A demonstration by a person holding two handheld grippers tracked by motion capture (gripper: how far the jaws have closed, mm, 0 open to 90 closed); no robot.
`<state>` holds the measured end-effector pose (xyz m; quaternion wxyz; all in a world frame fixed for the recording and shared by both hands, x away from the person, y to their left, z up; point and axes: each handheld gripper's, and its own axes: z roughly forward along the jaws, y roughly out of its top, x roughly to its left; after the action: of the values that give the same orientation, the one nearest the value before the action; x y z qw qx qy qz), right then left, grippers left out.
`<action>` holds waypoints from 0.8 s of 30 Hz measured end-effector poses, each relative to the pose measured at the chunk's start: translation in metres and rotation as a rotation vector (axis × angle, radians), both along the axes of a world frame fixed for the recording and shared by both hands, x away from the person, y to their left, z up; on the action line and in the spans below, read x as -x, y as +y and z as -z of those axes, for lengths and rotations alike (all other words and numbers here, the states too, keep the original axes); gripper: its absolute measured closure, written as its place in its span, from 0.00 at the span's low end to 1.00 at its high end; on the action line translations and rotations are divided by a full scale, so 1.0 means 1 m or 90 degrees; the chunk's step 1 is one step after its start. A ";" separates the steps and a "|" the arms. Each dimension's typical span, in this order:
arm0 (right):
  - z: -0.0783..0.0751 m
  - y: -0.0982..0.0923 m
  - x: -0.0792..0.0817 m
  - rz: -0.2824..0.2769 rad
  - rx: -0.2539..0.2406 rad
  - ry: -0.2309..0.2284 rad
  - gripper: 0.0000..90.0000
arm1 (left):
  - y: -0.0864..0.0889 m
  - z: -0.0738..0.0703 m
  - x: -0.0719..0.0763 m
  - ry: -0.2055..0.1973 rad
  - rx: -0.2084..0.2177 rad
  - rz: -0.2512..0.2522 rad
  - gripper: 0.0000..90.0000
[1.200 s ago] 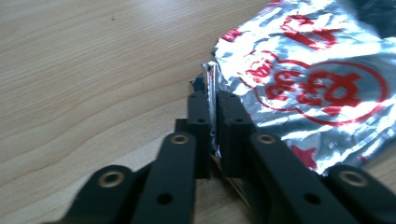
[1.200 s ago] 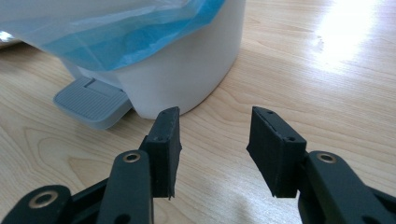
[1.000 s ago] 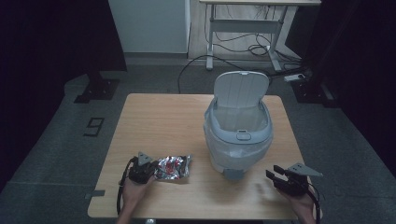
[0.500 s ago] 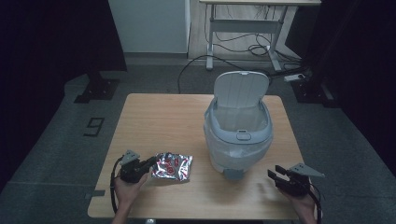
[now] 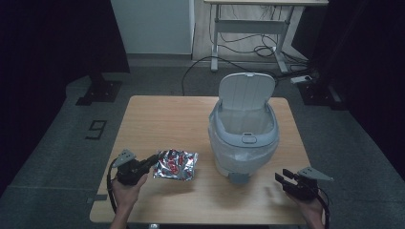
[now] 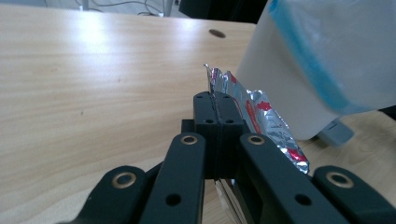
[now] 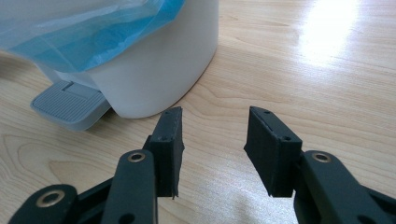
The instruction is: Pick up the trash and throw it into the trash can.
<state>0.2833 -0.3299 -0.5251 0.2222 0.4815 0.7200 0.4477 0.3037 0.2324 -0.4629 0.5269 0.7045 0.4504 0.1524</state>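
- High view: the left gripper sits near the front left of the wooden table, its jaws clenched on the left edge of a crinkled silver foil wrapper with red print.
- The wrapper hangs out to the right of the jaws, just left of the white pedal bin, not touching it as far as I can see.
- The bin stands right of the table's middle with its lid flipped up and a pale blue liner folded over its rim; its grey pedal faces the person.
- Left gripper view: both black jaws are pressed flat together with the foil wrapper pinched between them, the bin's wall close on the right.
- Right gripper: it rests near the front right corner, well apart from the wrapper.
- Right gripper view: its jaws stand parted with nothing between them, bare wood below, pointing past the pedal and the bin's base.
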 end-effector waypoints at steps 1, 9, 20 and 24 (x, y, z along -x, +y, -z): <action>0.000 0.000 0.000 0.000 0.000 0.001 0.62 | -0.001 -0.008 0.001 -0.005 -0.006 0.006 1.00; 0.000 0.000 0.000 0.001 -0.003 0.001 0.62 | -0.005 -0.036 0.001 -0.021 -0.011 0.022 1.00; 0.000 -0.003 -0.001 0.003 -0.006 0.003 0.63 | -0.010 -0.067 0.002 -0.042 -0.008 0.033 1.00; 0.001 -0.002 -0.001 0.003 -0.007 0.005 0.63 | -0.011 -0.077 0.002 -0.049 0.001 0.040 1.00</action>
<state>0.2840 -0.3322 -0.5259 0.2177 0.4859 0.7174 0.4494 0.3012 0.2214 -0.3854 0.5487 0.7116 0.4076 0.1624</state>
